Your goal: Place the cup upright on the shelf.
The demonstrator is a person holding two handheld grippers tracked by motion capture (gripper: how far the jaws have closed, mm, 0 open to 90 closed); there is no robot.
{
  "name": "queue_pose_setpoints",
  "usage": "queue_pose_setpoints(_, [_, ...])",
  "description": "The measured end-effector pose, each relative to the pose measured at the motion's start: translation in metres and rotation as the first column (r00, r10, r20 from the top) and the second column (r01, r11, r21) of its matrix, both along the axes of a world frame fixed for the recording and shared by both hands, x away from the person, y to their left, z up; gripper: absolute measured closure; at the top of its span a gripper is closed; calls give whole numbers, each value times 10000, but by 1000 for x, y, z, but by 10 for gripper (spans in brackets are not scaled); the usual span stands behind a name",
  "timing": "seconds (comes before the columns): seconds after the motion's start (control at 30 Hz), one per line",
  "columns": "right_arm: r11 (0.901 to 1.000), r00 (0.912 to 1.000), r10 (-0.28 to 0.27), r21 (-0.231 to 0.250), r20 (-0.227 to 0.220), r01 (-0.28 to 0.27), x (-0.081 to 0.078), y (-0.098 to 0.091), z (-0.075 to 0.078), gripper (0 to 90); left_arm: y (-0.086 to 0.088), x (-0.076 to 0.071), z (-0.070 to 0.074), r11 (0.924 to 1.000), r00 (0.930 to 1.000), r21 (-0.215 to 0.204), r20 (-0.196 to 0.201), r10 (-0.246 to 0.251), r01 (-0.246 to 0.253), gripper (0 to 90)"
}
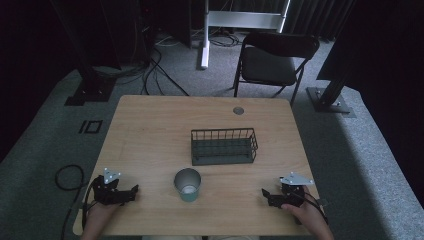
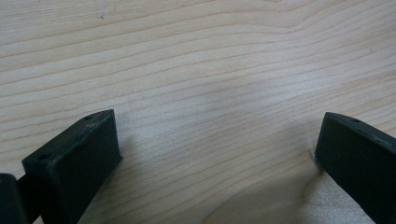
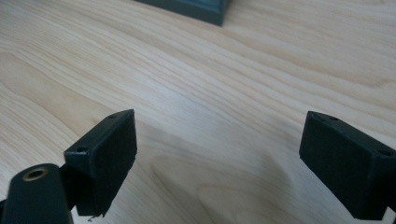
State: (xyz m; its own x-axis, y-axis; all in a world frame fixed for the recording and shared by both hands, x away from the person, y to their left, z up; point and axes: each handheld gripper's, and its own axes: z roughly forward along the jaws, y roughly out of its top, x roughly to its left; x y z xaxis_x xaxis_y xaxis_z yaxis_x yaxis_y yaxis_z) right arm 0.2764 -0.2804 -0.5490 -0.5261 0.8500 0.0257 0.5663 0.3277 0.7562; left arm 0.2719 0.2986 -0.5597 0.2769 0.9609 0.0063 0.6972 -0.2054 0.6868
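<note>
High view: a light wooden table [image 1: 150, 130] on grey carpet. Near its middle, a dark wire basket [image 1: 223, 146], seemingly empty, though hard to tell through the mesh. Just in front of the basket, apart from it, a pale green cup [image 1: 188, 184] standing upright, mouth open. At the near left corner, the left gripper [image 1: 134, 191] resting on the table in a hand [image 1: 100, 215], fingers pointing toward the cup. At the near right, the right gripper [image 1: 265, 194] held by the other hand [image 1: 305, 212], fingers also turned inward toward the cup. Both well apart from the cup. Beyond the table, a black folding chair [image 1: 272, 60] and loose cables [image 1: 160, 75] on the floor.

Left gripper view: two black fingers [image 2: 74, 163] spread wide, nothing between them but bare wood grain.

Right gripper view: fingers [image 3: 105, 154] likewise spread wide and holding nothing; at the top edge, a dark corner of the basket's base [image 3: 196, 9].
</note>
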Motion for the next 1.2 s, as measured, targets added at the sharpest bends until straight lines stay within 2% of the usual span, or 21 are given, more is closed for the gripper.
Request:
queue_pose_setpoints(0.2, [9985,9987,506,192,10,-506,2,13,2,109,0,0,0,10000,10000,0,2,2,-2,5])
queue_pose_setpoints(0.37, [9969,9970,766,173,66,-767,5,24,4,109,0,0,0,10000,10000,1,1,1,-1,5])
queue_pose_setpoints(0.6, [9907,9909,1342,220,124,-1344,7,42,6,109,0,0,0,10000,10000,3,-1,1,-1,5])
queue_pose_setpoints(0.77, [9875,9876,1567,194,45,-1567,8,53,9,127,0,0,0,10000,10000,1,0,-1,1,5])
queue_pose_setpoints(0.97, [9840,9842,1759,258,193,-1764,10,63,10,126,0,0,0,10000,10000,0,2,2,-2,5])
queue_pose_setpoints(1.07, [9784,9789,2028,355,232,-2035,10,70,11,126,0,0,0,10000,10000,-1,1,1,-1,5])
queue_pose_setpoints(1.2, [9740,9741,2254,188,198,-2258,10,80,11,127,0,0,0,10000,10000,0,1,3,-3,5])
